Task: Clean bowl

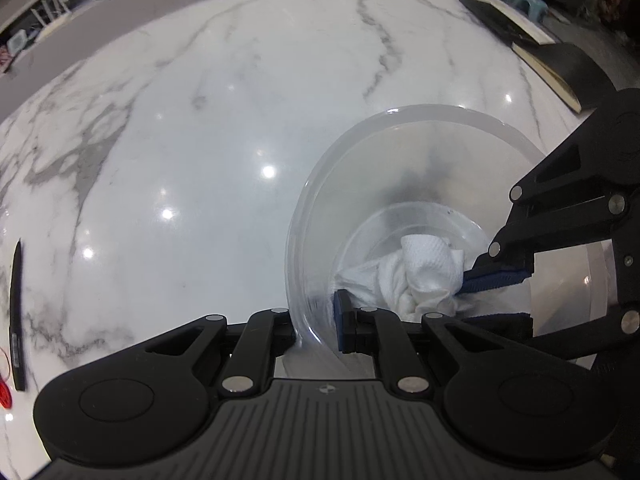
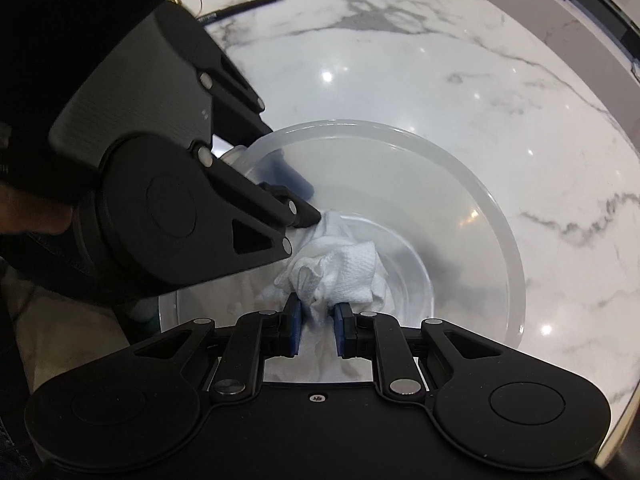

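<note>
On the marble table [image 1: 180, 128], left gripper [image 1: 316, 320] fingers pinch the bowl [image 1: 400, 152] rim; right gripper [image 2: 316, 316] pinches the cloth [image 2: 340, 268].

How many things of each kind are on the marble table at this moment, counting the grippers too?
Grippers: 2, the left gripper clamping the bowl's rim and the right gripper shut on the paper towel
Clear plastic bowl: 1
White paper towel: 1
Black pen: 1
Dark book: 1
Total: 6
</note>
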Motion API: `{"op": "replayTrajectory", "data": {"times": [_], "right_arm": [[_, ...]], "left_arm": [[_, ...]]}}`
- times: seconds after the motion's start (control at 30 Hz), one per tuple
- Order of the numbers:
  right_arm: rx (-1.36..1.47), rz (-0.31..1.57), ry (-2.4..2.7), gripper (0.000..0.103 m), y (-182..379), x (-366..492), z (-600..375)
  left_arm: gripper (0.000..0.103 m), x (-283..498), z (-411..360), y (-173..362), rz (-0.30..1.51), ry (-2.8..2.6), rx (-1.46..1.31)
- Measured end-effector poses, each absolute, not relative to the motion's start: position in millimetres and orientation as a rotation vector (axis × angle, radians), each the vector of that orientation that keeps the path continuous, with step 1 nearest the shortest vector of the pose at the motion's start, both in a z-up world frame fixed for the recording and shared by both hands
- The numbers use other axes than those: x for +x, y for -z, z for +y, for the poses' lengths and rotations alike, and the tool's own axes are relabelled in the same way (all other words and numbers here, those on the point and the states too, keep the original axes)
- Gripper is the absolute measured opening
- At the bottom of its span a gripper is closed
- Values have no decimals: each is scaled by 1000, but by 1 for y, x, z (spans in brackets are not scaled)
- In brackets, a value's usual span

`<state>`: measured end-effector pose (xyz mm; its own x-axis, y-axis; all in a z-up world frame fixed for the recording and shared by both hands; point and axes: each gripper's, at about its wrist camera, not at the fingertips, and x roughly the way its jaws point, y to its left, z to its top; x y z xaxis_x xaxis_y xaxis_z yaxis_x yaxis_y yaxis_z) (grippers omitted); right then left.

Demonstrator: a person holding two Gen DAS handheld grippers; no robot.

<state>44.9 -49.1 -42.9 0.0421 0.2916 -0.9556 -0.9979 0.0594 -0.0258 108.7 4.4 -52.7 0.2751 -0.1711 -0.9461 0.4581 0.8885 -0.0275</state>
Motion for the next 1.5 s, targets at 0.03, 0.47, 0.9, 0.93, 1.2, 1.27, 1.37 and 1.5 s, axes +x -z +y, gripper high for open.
{"op": "replayTrajectory", "data": {"times": [0.03,0.47,0.9,0.93,1.2,1.27,1.37,1.5], "right_arm": [[-971,1002,-1271,15,43,46,-48],[-1082,985,-1328,15,38,42,-37],[-1189,860,-1433,14,33,27,-56],[-1192,856,-1438,14,33,26,-57],[-1235,855,-1432,14,28,23,-59],[-1270,821,-1411,14,27,22,-58],[-1291,781,-1383,14,25,24,-59],[-1267,772,-1387,14,24,26,-59]], "left_arm": [[10,112,3,52,1240,445,294],[11,122,10,57,1227,579,423],[15,101,-1,61,1127,658,613],[15,99,-3,61,1129,648,619],[15,96,-1,62,1142,646,614],[15,96,-1,58,1150,648,612],[15,102,-3,55,1153,643,604],[15,102,-1,55,1157,632,588]]}}
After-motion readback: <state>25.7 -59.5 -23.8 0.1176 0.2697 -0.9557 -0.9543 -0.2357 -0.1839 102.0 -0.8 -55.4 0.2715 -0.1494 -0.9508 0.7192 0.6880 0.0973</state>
